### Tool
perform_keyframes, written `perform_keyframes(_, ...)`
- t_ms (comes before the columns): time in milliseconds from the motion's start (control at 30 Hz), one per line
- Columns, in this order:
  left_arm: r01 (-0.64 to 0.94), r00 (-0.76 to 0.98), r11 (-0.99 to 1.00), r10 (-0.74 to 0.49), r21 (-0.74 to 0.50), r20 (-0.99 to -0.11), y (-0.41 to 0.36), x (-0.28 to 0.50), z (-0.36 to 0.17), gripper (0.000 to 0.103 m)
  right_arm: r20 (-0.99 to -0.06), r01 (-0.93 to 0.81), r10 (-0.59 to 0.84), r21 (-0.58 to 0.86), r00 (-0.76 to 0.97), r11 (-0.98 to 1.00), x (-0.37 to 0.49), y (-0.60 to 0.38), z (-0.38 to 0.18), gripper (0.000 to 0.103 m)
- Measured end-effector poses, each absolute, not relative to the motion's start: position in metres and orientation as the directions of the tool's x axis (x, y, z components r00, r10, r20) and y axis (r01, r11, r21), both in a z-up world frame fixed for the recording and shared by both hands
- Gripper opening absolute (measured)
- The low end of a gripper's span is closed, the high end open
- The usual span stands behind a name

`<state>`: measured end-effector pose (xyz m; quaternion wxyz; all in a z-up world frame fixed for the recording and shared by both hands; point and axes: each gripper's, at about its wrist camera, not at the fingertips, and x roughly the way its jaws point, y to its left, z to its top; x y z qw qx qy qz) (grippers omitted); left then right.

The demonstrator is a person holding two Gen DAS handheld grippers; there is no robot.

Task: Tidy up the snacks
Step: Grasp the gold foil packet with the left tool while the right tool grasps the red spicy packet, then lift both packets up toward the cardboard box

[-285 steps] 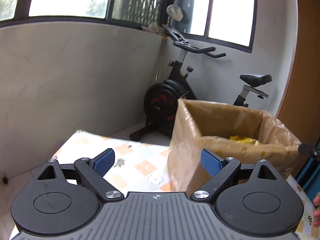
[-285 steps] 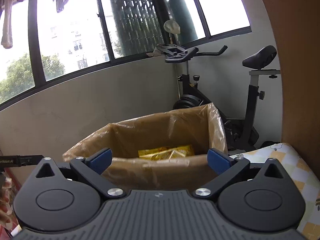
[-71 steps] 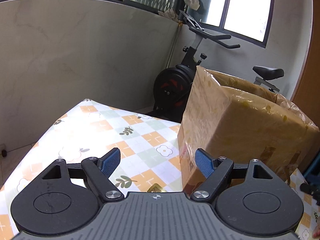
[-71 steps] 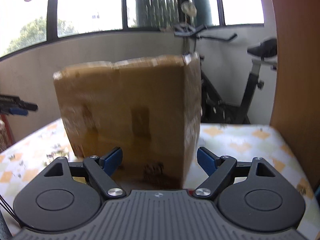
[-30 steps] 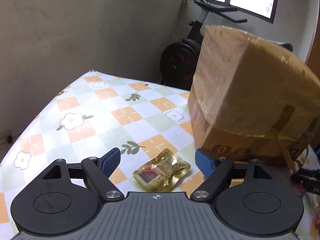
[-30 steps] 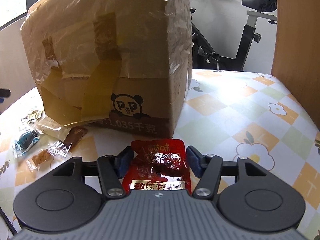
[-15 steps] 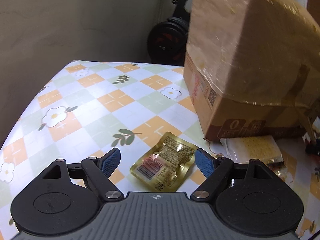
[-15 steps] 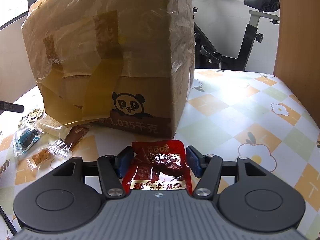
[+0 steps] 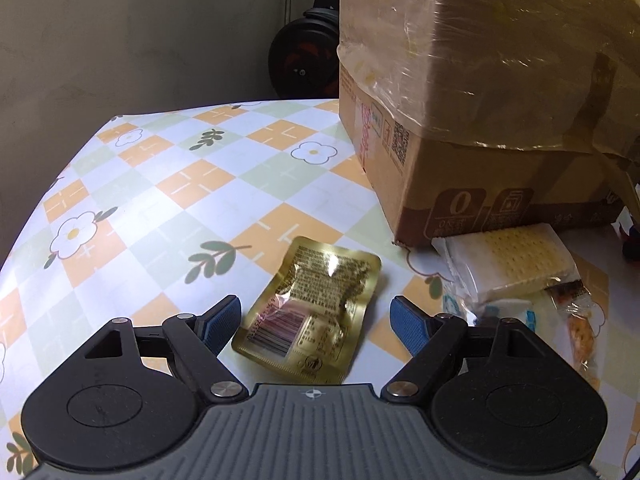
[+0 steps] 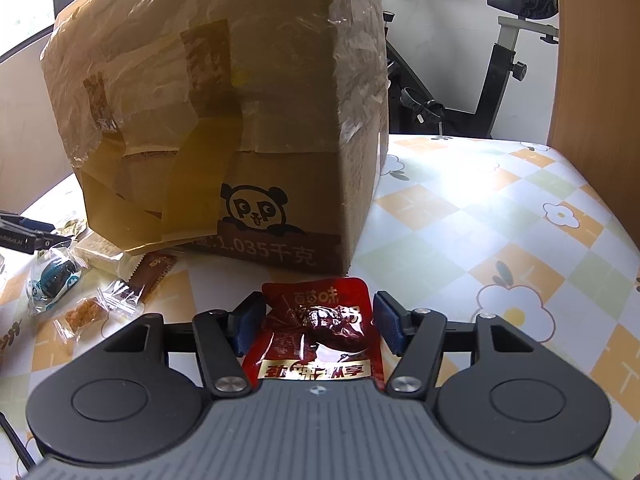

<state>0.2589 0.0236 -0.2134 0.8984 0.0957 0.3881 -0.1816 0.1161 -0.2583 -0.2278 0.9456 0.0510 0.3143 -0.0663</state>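
Observation:
A gold foil snack packet point(image 9: 320, 280) lies flat on the flowered tablecloth point(image 9: 160, 184). My left gripper point(image 9: 315, 308) hangs open over it, with a blue pad on either side and clear of its edges. Flat on the cloth in the right wrist view is a red snack packet point(image 10: 320, 332). My right gripper point(image 10: 320, 304) is shut on it, both pads against its sides. Just behind both packets stands a big taped cardboard box point(image 10: 224, 120), and it also fills the upper right of the left wrist view point(image 9: 480, 100).
A wrapped cracker pack point(image 9: 512, 264) and several small wrapped snacks point(image 10: 86, 314) lie at the foot of the box. An exercise bike point(image 10: 500, 60) stands beyond the table. A wooden panel point(image 10: 600, 80) rises at the right edge. The table's left edge point(image 9: 60, 176) drops off.
My left gripper has sunk and rolled toward the gold packet, which now lies closer and larger between its fingers. The right gripper has stayed still around the red packet.

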Motion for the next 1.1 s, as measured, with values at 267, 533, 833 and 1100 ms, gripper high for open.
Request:
perform_keyframes(267,0.372,0.643,0.928,-0.233,0.031,-0.73,0.024,0.255,-0.212,0.081,-0.602,0.157,-0.09,0.058,0.794,0.986,0.116,-0.259,-0.227,0.062)
perform_keyframes(533,0.326,0.662,0.945,-0.207,0.027,-0.72,0.022,0.265,-0.213,0.079,-0.602,0.157,-0.089,0.061,0.794,0.986,0.116,-0.259,-0.227,0.062)
perform_keyframes(833,0.312,0.675,0.95,-0.2,0.029,-0.71,0.02,0.259,-0.211,0.063,-0.602,0.157,-0.089,0.061,0.794,0.986,0.116,-0.26,-0.227,0.062)
perform_keyframes(1100,0.267,0.682,0.964,-0.183,0.007,-0.708,0.024,0.241,-0.21,0.061,-0.601,0.158,-0.087,0.066,0.794,0.985,0.117,-0.259,-0.227,0.062)
